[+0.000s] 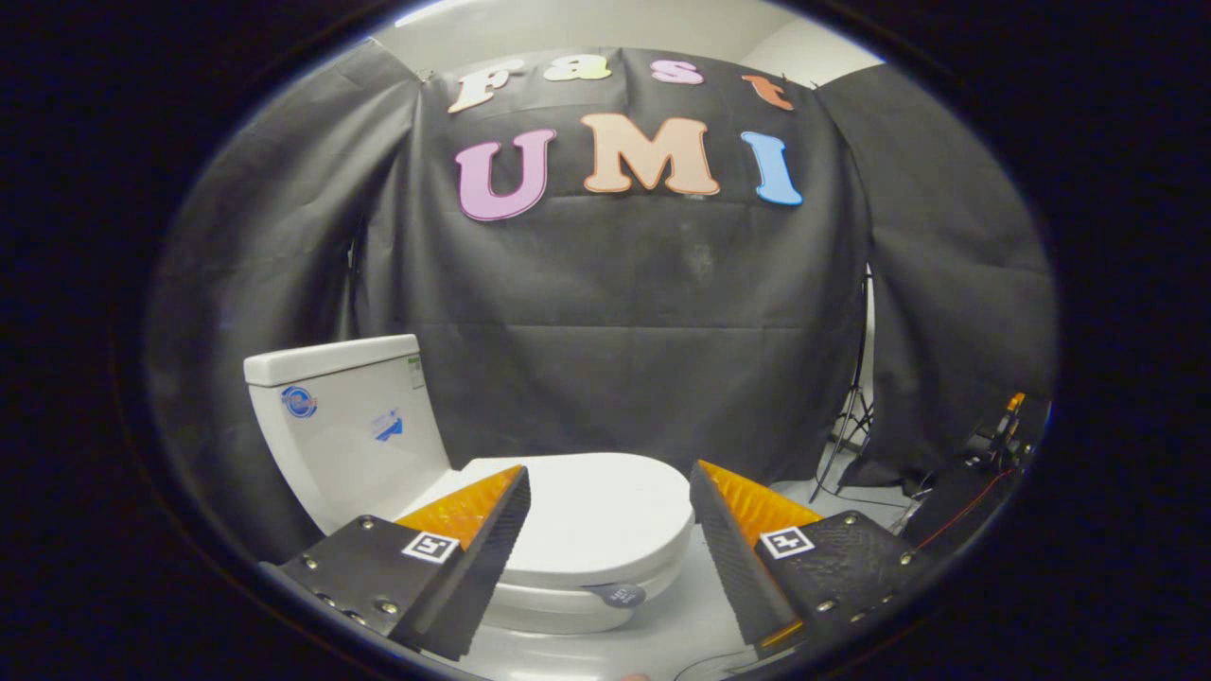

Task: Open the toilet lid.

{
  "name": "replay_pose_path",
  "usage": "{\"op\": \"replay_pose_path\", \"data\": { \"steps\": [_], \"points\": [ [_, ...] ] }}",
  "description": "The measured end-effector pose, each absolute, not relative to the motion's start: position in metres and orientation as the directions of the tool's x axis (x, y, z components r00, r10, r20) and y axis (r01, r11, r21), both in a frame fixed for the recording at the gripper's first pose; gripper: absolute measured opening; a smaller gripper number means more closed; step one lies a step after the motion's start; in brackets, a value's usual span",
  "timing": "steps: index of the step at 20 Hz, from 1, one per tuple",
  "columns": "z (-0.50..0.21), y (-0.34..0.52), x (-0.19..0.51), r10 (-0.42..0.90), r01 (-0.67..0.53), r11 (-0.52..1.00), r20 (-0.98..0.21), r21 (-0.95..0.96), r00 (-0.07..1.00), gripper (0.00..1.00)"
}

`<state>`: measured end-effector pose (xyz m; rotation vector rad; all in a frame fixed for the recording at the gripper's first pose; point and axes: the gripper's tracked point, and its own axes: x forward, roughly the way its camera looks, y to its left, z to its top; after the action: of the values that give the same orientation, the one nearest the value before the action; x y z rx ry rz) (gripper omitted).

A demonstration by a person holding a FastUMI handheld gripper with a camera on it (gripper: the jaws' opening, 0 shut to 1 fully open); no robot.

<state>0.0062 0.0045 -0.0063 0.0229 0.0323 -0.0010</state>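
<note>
A white toilet stands against the black cloth wall, its tank (345,426) at the back left. The white lid (596,515) lies flat and closed over the seat and bowl, and its front edge points to the right of the tank. My gripper (610,482) is open, fingers spread wide with nothing between them. It hovers above and in front of the lid, which shows in the gap between the fingers. A small dark round tag (615,594) sits on the bowl rim below the lid's front edge.
The pale floor (681,624) runs in front of the toilet. A light-stand tripod (851,416) stands at a gap in the cloth on the right. Dark equipment with cables (984,463) sits on the floor at the far right.
</note>
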Motion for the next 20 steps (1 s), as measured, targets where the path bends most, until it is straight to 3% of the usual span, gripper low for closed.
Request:
{"op": "replay_pose_path", "data": {
  "steps": [9, 20],
  "points": [
    [-0.04, -0.051, 0.018, -0.111, 0.121, 0.991, -0.139, 0.064, 0.984, 1.0],
    [-0.155, -0.08, 0.027, -0.047, 0.219, 0.922, -0.467, 0.321, 0.883, 1.0]
  ]
}}
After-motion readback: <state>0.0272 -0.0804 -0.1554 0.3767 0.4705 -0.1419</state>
